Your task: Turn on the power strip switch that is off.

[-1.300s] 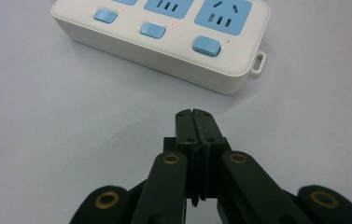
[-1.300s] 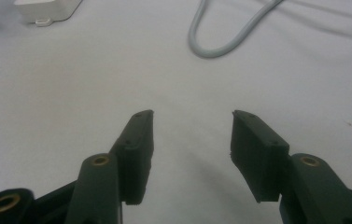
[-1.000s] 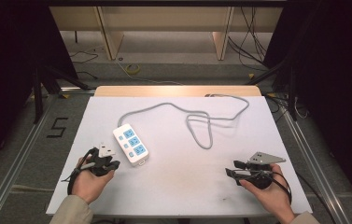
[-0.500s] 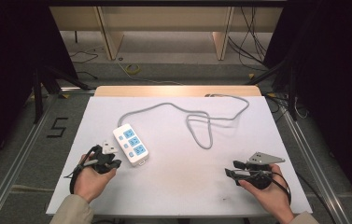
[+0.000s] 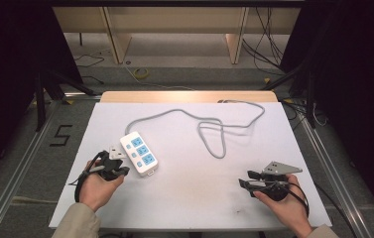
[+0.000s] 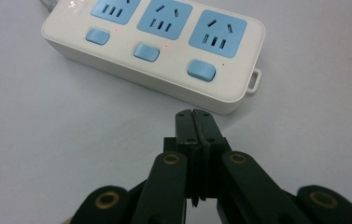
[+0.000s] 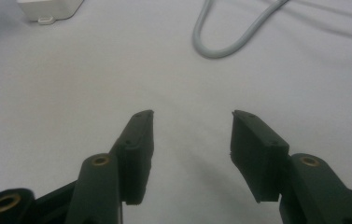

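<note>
A white power strip (image 5: 139, 153) with three blue sockets and blue switches lies left of the table's middle; its grey cable (image 5: 214, 130) loops across to the far edge. My left gripper (image 5: 123, 171) sits just left of the strip's near end, jaws shut with nothing between them. In the left gripper view the shut gripper (image 6: 195, 113) points at the power strip (image 6: 155, 44) near its nearest blue switch (image 6: 201, 70), a short gap away. My right gripper (image 5: 244, 183) rests at the front right, open and empty. In the right gripper view the open gripper (image 7: 192, 115) faces the bare table with the cable loop (image 7: 220, 46) beyond.
The white table (image 5: 189, 198) has a wooden strip along its far edge. A corner of the strip (image 7: 47, 9) shows at the top left of the right gripper view. Metal rails (image 5: 21, 163) flank the table; cables lie on the floor behind.
My left gripper has edged slightly toward the near end of the power strip. The right gripper has stayed in place.
</note>
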A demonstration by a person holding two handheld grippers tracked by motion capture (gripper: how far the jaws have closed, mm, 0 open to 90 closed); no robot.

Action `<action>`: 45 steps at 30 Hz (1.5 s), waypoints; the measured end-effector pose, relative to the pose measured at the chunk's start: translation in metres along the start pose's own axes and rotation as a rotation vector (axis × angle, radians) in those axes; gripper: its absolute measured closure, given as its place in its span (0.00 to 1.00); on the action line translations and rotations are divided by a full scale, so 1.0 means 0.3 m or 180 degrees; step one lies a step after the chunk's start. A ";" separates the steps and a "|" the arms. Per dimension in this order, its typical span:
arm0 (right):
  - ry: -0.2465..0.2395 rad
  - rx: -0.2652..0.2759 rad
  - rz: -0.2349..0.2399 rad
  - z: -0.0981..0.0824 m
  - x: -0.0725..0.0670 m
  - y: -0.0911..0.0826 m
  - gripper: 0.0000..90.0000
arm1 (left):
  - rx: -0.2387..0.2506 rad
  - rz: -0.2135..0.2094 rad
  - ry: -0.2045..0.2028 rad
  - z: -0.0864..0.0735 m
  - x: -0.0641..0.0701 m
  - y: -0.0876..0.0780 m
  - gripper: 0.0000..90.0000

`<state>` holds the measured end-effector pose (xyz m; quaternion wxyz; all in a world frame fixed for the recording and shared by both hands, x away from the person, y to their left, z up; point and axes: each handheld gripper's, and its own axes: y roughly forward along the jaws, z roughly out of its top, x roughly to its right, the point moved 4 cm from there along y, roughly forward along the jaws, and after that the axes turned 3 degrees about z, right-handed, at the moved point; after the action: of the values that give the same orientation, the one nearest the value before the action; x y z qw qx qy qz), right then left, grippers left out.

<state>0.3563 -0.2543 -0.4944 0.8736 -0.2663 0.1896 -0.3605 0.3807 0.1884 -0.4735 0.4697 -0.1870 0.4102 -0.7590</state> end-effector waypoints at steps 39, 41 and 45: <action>-0.0017 -0.0015 -0.0009 -0.001 0.007 0.008 0.55 | -0.0103 -0.0012 0.0048 0.068 -0.013 0.023 1.00; -0.0017 -0.0015 -0.0009 0.000 0.007 0.008 0.55 | -0.0108 -0.0007 0.0047 0.071 -0.016 0.023 1.00; -0.0019 -0.0013 -0.0007 0.000 0.009 0.007 0.55 | -0.0135 -0.0019 0.0076 0.076 -0.017 0.026 1.00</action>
<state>0.3593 -0.2550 -0.4961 0.8732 -0.2693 0.1874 -0.3603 0.4030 0.1810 -0.4655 0.4585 -0.1890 0.4312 -0.7537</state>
